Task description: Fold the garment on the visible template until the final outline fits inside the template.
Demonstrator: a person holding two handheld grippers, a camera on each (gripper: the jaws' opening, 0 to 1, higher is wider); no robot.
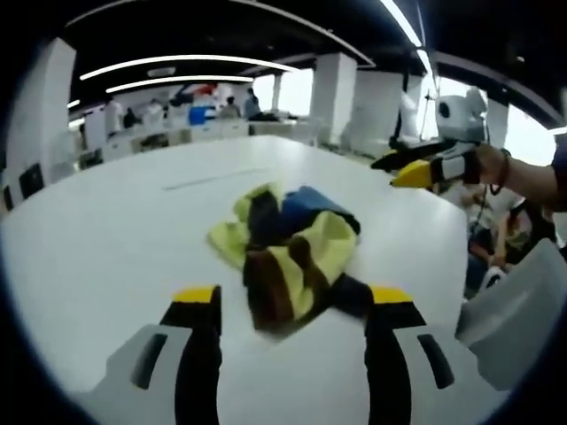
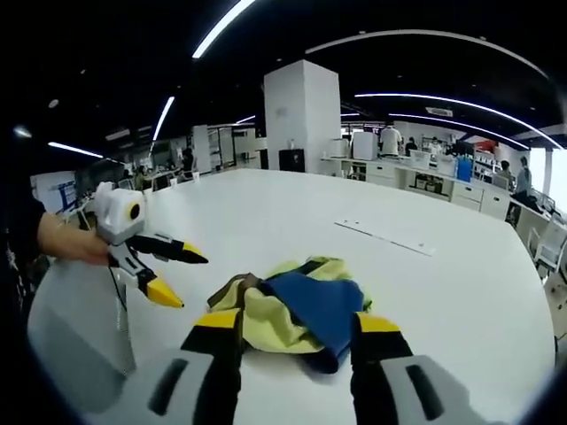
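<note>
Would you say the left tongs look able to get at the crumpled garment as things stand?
Probably yes. The left tongs stand open right at the near edge of the garment, with only bare white table around it. The right tongs hang off to the side, apart.

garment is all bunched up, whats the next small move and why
Probably lower the left tongs and pinch the near brown edge of the garment. It lies crumpled in a heap on the white table, both tongs are open and hold nothing, so it likely needs spreading flat before any fold.
</note>
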